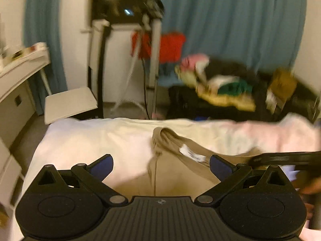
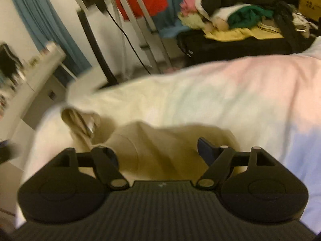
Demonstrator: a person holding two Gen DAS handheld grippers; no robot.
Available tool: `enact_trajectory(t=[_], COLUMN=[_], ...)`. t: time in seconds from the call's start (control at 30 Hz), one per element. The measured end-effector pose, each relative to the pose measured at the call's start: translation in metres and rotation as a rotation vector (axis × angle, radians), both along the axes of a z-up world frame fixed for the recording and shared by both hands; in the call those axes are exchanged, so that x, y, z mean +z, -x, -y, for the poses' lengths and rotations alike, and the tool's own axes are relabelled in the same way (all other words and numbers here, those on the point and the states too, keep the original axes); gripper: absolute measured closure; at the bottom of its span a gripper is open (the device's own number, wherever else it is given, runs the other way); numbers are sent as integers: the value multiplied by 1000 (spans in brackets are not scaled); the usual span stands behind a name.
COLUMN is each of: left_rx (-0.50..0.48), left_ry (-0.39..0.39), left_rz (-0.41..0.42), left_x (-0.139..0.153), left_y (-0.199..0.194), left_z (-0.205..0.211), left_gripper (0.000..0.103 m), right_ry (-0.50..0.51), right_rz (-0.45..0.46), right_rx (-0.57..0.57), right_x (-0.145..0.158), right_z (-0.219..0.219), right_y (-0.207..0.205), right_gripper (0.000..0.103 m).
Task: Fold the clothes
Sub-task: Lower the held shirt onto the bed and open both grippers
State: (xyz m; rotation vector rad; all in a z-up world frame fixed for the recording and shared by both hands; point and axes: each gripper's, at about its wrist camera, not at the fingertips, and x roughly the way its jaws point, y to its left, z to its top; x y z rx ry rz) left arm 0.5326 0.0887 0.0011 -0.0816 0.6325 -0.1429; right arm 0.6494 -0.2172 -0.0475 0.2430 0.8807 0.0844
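A beige garment (image 1: 170, 172) lies rumpled on the white bedsheet (image 1: 90, 138), its white label (image 1: 192, 154) showing near a bunched fold. My left gripper (image 1: 161, 167) hovers open just above the garment, blue pads wide apart, nothing between them. In the right wrist view the same beige garment (image 2: 160, 146) spreads below my right gripper (image 2: 158, 150), which is also open and empty. The right gripper's black body (image 1: 284, 157) and a hand (image 1: 307, 184) show at the right edge of the left wrist view. Both views are motion-blurred.
Past the bed's far edge stand a white chair (image 1: 70, 102), a white metal rack (image 1: 154, 50) with a red cloth (image 1: 170, 46), and a black case (image 2: 230, 46) piled with mixed clothes (image 2: 230, 14). A white desk (image 1: 18, 74) is at left. Blue curtains (image 1: 230, 20) hang behind.
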Motion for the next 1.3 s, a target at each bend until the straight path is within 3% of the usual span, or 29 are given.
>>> enact_trajectory(t=[0.1, 0.2, 0.27, 0.37, 0.47, 0.6, 0.7, 0.8, 0.87, 0.97, 1.03, 1.2, 1.3], left_rx=[59, 115, 141, 181, 193, 231, 228, 246, 268, 370, 476, 563, 586], left_ry=[24, -3, -8, -6, 2, 71, 129, 152, 172, 197, 264, 287, 272], left_rz=[37, 57, 67, 60, 74, 19, -15, -1, 13, -10, -56, -49, -29], left_x=[4, -5, -11, -20, -18, -36, -46, -51, -55, -72, -89, -116, -129], left_y=[80, 143, 176, 205, 225, 223, 215, 193, 177, 147, 128, 97, 81], left_z=[-23, -44, -58, -76, -86, -98, -104, -102, -102, -112, -122, -127, -126], left_gripper=[0, 0, 0, 0, 0, 0, 0, 0, 0, 1, 3, 10, 29], right_ry=[102, 52, -71, -188, -216, -243, -255, -202, -155, -103, -128, -207, -253], right_rz=[55, 193, 250, 338, 385, 427, 447, 421, 405, 452, 464, 391, 336], right_rx=[11, -12, -50, -111, -139, -141, -114, -66, -32, 4, -5, -55, -77], right_x=[-4, -3, 0, 8, 23, 37, 28, 18, 20, 28, 27, 1, -15], right_z=[-14, -15, -6, 4, 9, 11, 5, -1, -7, -13, -9, 2, 5], right_y=[7, 21, 38, 83, 158, 275, 351, 394, 407, 417, 411, 381, 363], right_gripper=[25, 25, 25, 25, 25, 25, 23, 23, 23, 24, 24, 24, 24])
